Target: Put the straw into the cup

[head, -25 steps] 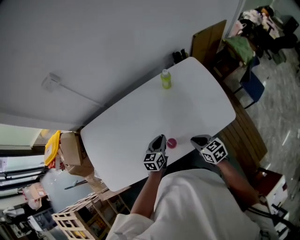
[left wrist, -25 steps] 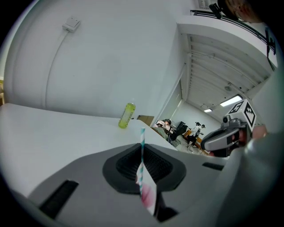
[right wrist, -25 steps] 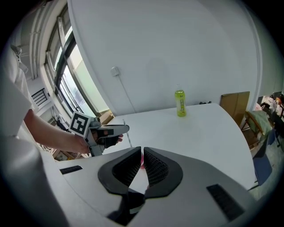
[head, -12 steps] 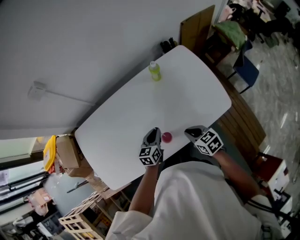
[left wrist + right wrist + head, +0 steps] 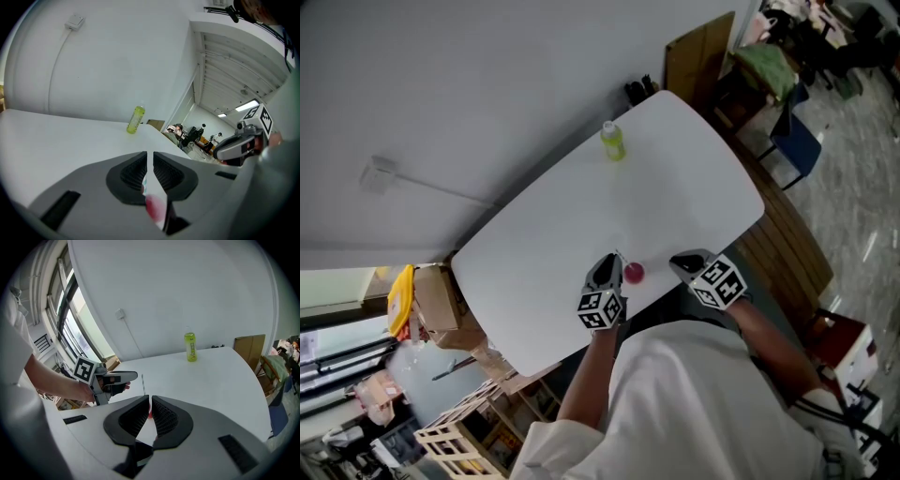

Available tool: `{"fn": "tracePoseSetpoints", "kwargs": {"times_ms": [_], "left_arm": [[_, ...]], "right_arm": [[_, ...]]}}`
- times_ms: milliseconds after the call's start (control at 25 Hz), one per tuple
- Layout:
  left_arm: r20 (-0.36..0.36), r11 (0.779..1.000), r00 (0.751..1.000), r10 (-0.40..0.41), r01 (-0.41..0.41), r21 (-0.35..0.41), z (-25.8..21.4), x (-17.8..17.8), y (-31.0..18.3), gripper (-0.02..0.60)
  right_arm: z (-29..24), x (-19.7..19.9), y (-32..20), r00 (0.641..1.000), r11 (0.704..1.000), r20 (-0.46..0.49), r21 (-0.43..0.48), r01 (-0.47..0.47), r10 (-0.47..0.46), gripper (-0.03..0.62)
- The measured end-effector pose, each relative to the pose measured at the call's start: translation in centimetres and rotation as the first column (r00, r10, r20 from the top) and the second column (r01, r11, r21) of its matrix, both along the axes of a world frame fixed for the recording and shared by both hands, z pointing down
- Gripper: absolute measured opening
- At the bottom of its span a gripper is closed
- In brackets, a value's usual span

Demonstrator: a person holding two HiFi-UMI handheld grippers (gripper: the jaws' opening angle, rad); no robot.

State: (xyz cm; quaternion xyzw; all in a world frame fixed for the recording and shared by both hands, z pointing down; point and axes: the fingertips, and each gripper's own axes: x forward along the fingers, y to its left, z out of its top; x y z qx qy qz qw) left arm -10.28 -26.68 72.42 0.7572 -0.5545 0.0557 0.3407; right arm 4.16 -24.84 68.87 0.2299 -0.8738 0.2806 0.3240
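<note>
A small pink cup (image 5: 634, 273) stands near the front edge of the white table (image 5: 675, 187), between my two grippers. My left gripper (image 5: 612, 261) sits just left of the cup, shut on a thin white straw (image 5: 143, 384) that stands upright from its jaws. In the left gripper view the straw (image 5: 151, 180) runs between the closed jaws of the left gripper (image 5: 150, 157). My right gripper (image 5: 678, 263) hovers right of the cup, apart from it, jaws closed on nothing. A sliver of the cup (image 5: 149, 414) shows past the jaws of the right gripper (image 5: 150, 401).
A yellow-green bottle (image 5: 612, 141) stands at the table's far edge by the wall. A wooden board (image 5: 698, 61) leans behind the table's far right corner. A cardboard box (image 5: 441, 300) and a wooden crate (image 5: 455, 441) sit on the floor to the left.
The head view has shifted a little. Both grippers and the cup keep the same arrangement.
</note>
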Motion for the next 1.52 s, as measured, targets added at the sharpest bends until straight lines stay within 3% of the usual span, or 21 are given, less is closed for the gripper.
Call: {"fn": "tracePoseSetpoints", "kwargs": {"times_ms": [440,920,1320,1520], "left_arm": [[0.035,0.999,0.999,-0.041,0.04,0.028,-2.2,-0.2,1.5,0.037],[0.089,0.988,0.986,-0.137,0.13,0.087,-6.0,0.0,5.0,0.022],[0.083,0.966,0.97,-0.229,0.215,0.145,-9.8,-0.8,9.7,0.003],[0.077,0.962,0.966,-0.248,0.236,0.134,-9.8,-1.5,12.2,0.002]], "right_arm": [[-1.5,0.1,-0.1,0.998,0.998,0.037,0.049,0.041,-0.042,0.041],[-3.3,1.9,1.3,0.991,0.995,0.116,0.084,0.053,-0.063,0.041],[-3.6,2.1,4.0,0.982,0.994,0.169,0.078,0.072,-0.084,0.041],[-4.5,1.8,5.4,0.978,0.994,0.192,0.091,0.061,-0.078,0.041]]}}
